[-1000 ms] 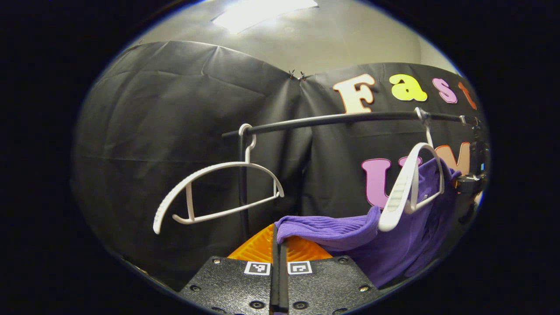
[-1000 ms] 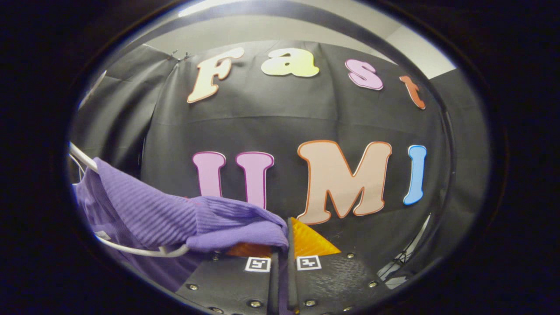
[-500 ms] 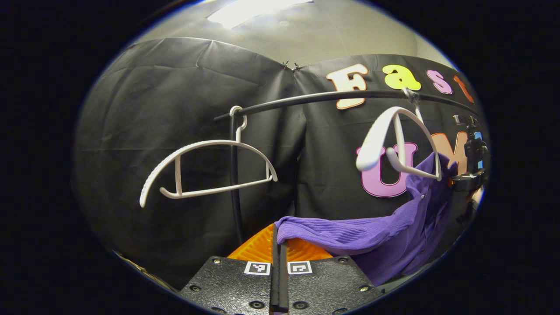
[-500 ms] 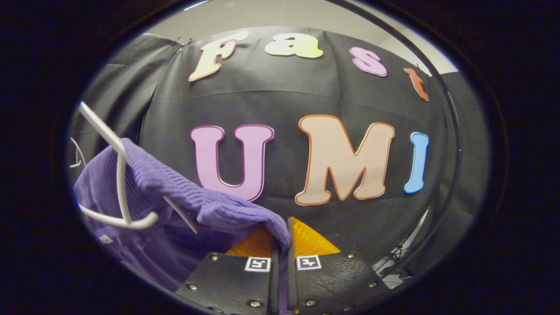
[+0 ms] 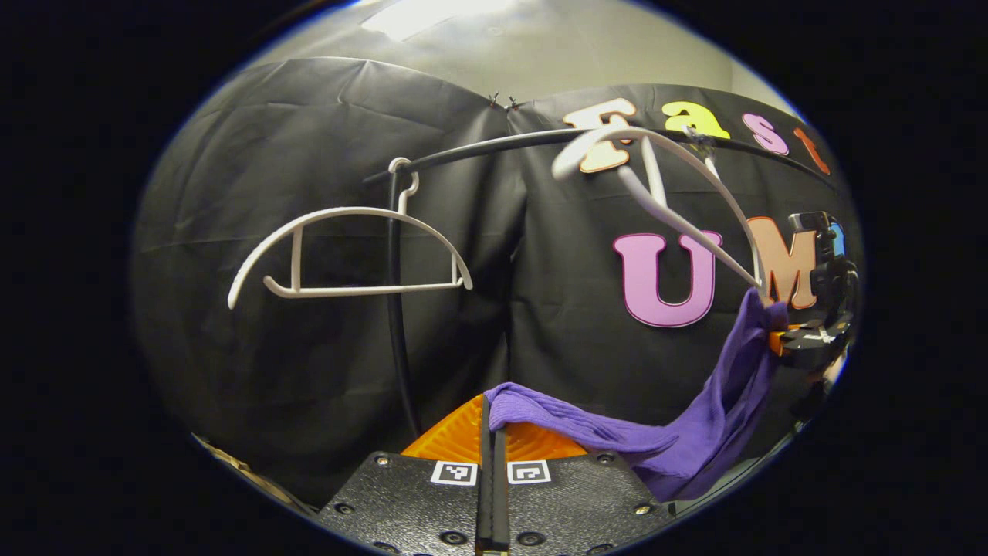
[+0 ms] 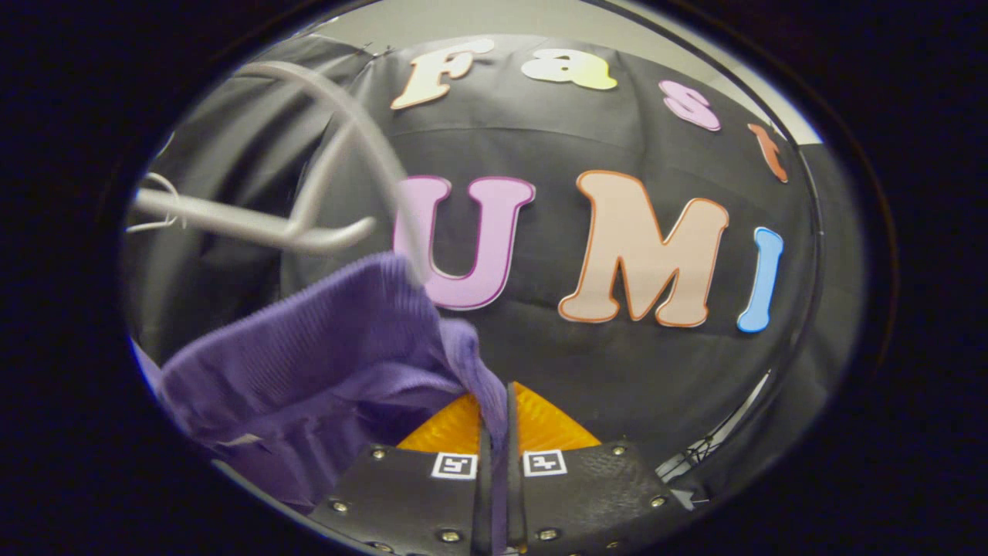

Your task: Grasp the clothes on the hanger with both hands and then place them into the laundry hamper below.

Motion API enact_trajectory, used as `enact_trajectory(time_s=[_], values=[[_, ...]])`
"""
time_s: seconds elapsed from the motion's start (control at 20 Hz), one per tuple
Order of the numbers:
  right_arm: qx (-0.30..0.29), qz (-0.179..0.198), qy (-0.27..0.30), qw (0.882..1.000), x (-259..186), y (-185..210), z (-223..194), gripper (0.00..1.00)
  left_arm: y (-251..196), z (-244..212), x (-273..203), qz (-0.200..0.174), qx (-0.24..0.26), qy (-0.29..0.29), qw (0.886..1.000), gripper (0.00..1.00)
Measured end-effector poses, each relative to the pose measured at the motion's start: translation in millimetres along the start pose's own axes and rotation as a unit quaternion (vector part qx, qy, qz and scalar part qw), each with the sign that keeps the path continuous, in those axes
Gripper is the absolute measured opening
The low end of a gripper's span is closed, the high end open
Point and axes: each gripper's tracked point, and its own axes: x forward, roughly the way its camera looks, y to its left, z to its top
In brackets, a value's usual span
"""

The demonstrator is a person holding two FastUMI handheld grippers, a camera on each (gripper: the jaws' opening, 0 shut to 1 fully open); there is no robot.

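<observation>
Left tool (image 5: pixel 492 432) and right tool (image 6: pixel 494 432) each clamp the purple garment (image 5: pixel 610 432), which sags between them below the tilted white hanger (image 5: pixel 664 193).

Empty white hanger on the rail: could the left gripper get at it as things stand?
Probably not yet. The left gripper is shut on the purple garment, so its fingers are occupied. The way to the empty white hanger looks open otherwise.

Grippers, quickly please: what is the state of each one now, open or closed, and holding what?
Left gripper: closed on the purple knit garment.
Right gripper: closed on the same purple knit garment.
</observation>
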Motion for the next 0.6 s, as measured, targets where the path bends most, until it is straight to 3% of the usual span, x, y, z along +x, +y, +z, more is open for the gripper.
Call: enact_trajectory(time_s=[0.1,0.15,0.35,0.6], values=[[-0.006,0.022,0.042,0.999,-6.3,16.9,-37.2,0.07,-12.2,-12.6,-3.4,-0.020,-0.004,0.010,1.000,0.00],[-0.010,0.024,0.056,0.998,-20.2,19.7,-56.6,0.01,-22.9,-19.8,-3.9,-0.033,-0.007,0.013,0.999,0.00],[-0.031,0.057,0.115,0.991,-44.4,43.3,-126.8,0.01,-68.7,-61.7,2.7,-0.087,0.005,0.049,0.995,0.00],[-0.038,0.089,0.153,0.983,-73.3,64.7,-168.7,0.01,-111.9,-104.6,3.7,-0.139,0.024,0.091,0.986,0.00]])
